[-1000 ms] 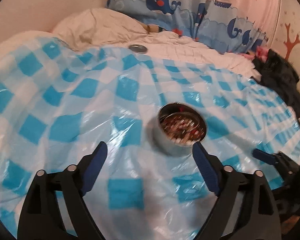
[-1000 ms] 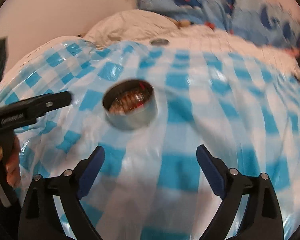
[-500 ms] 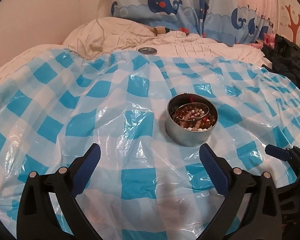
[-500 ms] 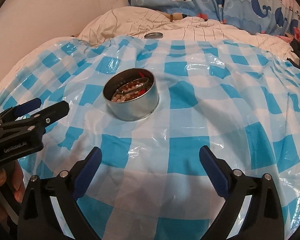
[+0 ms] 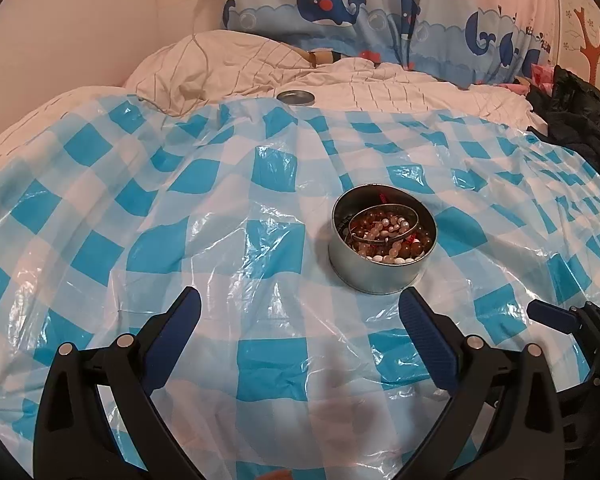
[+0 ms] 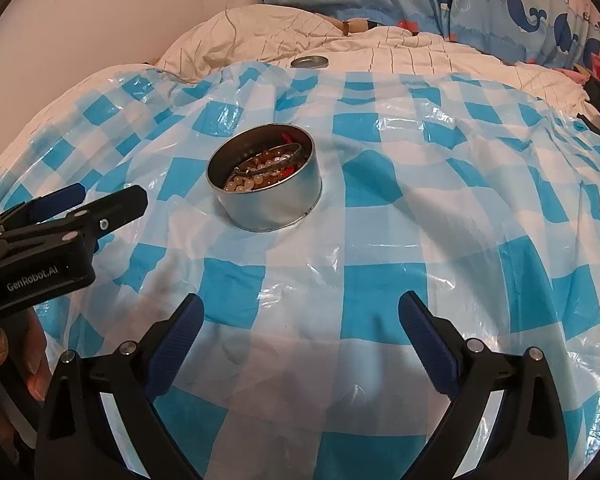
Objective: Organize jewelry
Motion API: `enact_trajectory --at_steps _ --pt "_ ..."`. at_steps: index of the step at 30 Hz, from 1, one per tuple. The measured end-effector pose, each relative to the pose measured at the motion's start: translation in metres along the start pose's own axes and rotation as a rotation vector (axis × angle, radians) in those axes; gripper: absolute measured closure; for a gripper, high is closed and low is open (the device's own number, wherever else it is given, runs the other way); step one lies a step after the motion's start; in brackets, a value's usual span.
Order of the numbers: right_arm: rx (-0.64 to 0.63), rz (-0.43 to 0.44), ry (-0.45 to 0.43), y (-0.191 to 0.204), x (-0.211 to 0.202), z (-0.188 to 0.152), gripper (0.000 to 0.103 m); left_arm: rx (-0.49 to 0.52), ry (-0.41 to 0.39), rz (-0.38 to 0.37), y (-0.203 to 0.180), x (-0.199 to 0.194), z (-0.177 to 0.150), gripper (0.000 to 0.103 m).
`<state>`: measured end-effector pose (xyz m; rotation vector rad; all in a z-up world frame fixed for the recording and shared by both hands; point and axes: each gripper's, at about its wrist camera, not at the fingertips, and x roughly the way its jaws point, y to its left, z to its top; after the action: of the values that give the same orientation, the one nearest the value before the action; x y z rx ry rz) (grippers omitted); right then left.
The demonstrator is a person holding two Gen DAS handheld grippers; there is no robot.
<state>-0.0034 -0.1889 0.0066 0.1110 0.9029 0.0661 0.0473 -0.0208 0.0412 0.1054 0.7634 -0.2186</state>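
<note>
The round metal tin (image 5: pixel 382 258) stands open on the blue-and-white checked plastic sheet (image 5: pixel 204 240) spread over the bed, filled with beaded bracelets (image 5: pixel 388 236) and a thin metal bangle (image 5: pixel 384 220). It sits ahead of the left tool (image 5: pixel 300 320), just beyond its right finger and outside the gap. The left tool's jaws have just been opening and now stand wide, with only the sheet between them. The right tool (image 6: pixel 300 320) is also spread wide and empty; the tin lies further ahead of it, toward its left. The tin's lid (image 5: pixel 295 98) rests at the sheet's far edge, well apart. The left tool's body reads "GenRobot.AI".
</note>
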Motion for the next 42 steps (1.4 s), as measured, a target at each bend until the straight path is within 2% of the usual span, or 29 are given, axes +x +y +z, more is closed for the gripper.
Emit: enact_trajectory --at_steps 21,42 --pt "-0.002 -0.003 0.009 -0.0023 0.0029 -0.0027 0.009 0.018 0.018 0.036 -0.0017 0.004 -0.0009 0.008" --pt "-0.006 -0.006 0.012 -0.0017 0.0048 -0.0039 0.009 0.002 0.038 0.029 -0.0014 0.0066 -0.0026 0.008"
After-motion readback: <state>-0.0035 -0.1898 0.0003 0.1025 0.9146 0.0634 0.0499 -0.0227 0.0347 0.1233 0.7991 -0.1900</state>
